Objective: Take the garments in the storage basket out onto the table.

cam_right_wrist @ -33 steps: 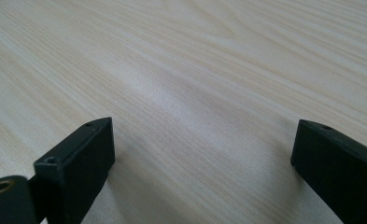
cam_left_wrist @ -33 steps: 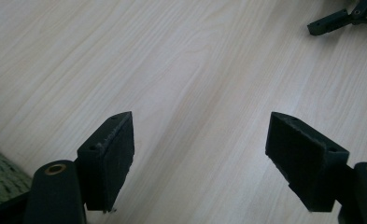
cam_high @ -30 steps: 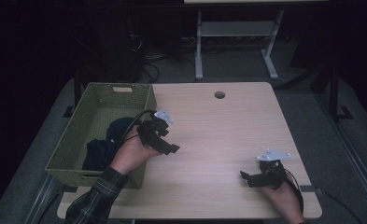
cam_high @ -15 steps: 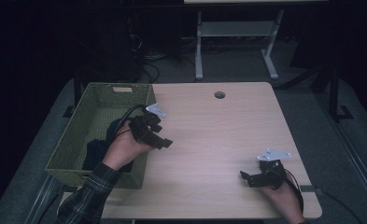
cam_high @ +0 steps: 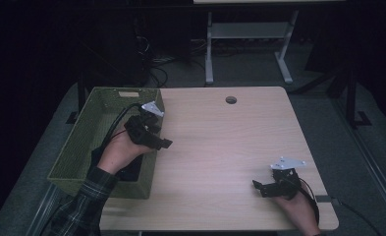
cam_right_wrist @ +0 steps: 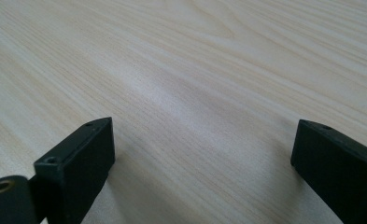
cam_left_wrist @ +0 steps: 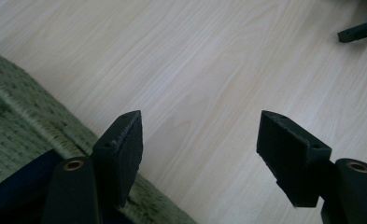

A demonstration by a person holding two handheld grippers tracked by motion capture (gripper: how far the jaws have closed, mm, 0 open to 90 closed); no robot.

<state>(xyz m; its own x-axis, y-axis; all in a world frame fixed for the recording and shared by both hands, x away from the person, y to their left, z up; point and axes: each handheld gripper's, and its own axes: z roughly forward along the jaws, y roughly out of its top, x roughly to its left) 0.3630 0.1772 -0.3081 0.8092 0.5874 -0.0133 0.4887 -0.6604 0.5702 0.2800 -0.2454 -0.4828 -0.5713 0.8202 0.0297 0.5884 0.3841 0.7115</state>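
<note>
High view: left tongs (cam_high: pixel 153 135), parted and empty after narrowing slightly, hover at the basket (cam_high: pixel 87 130) rim above dark cloth (cam_high: pixel 131 169), while right tongs (cam_high: pixel 264 187) rest released near the worktop's (cam_high: pixel 230 142) right front corner.

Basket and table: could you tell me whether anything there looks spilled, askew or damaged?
Nothing stands out. The green basket sits upright at the table's left edge with dark cloth inside it, nothing spilled. The left tool is over the basket's rim, open and empty.
</note>
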